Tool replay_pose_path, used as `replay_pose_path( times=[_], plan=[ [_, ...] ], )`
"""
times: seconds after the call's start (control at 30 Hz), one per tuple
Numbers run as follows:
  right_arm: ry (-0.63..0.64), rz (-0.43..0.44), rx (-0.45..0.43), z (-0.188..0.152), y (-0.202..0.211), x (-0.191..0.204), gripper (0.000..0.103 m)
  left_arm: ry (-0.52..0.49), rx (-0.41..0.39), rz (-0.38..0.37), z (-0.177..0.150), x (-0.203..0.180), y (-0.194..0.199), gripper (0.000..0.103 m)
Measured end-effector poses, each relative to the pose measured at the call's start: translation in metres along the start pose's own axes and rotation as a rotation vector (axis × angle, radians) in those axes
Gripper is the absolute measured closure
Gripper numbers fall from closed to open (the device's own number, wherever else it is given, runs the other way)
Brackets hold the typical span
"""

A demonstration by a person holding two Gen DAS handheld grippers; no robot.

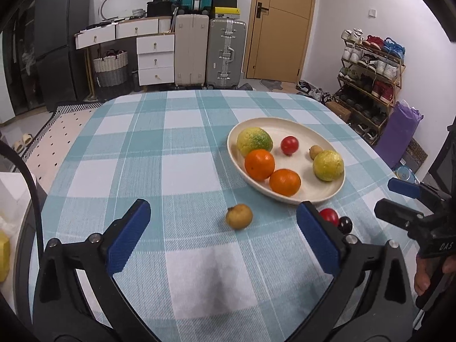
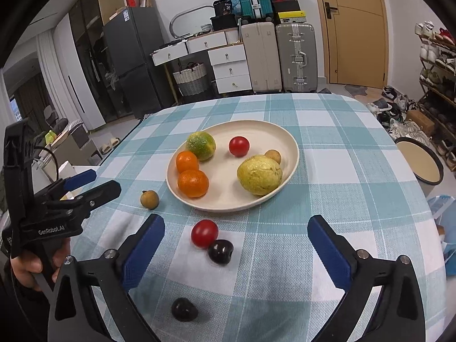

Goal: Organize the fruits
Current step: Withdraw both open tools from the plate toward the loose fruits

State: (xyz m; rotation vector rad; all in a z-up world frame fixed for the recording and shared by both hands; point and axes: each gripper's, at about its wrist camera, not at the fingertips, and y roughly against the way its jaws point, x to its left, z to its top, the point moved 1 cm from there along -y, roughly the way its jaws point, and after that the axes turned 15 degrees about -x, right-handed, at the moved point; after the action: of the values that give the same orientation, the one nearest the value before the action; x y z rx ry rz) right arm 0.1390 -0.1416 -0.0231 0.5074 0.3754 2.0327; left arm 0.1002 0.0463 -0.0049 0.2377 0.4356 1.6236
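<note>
A cream plate (image 1: 285,120) (image 2: 296,148) on the checked cloth holds two oranges (image 1: 259,164), two yellow-green citrus (image 1: 254,141), a red tomato (image 1: 289,145) and a small brown fruit (image 1: 315,151). Another small brown fruit (image 1: 239,216) (image 2: 149,199) lies on the cloth just beyond my left gripper (image 1: 223,208) (image 2: 102,182), which is open and empty. My right gripper (image 2: 236,222) (image 1: 389,198) is also wide open, with a second red tomato (image 2: 204,233) (image 1: 329,215) and a dark cherry (image 2: 220,251) on the cloth between its fingers, untouched. A second dark cherry (image 2: 184,309) lies nearer the camera.
The table's far edge drops to the floor, with suitcases (image 1: 211,51) and drawers behind it. A shoe rack (image 1: 370,71) and a round stool (image 2: 419,159) stand to the right. A hand (image 2: 28,265) grips the left tool's handle.
</note>
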Motion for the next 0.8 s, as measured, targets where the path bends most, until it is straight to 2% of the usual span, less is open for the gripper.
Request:
replay_pose_path(
  times=[0.4, 0.8],
  plan=[
    [-0.007, -0.003, 0.094, -0.027, -0.005, -0.004, 0.0, 0.024, 0.032, 0.02, -0.019, 0.003, 0.008, 0.001],
    [0.036, -0.036, 0.177, -0.041, -0.021, -0.006, 0.0, 0.036, 0.064, 0.019, -0.029, -0.001, -0.003, 0.001]
  ],
)
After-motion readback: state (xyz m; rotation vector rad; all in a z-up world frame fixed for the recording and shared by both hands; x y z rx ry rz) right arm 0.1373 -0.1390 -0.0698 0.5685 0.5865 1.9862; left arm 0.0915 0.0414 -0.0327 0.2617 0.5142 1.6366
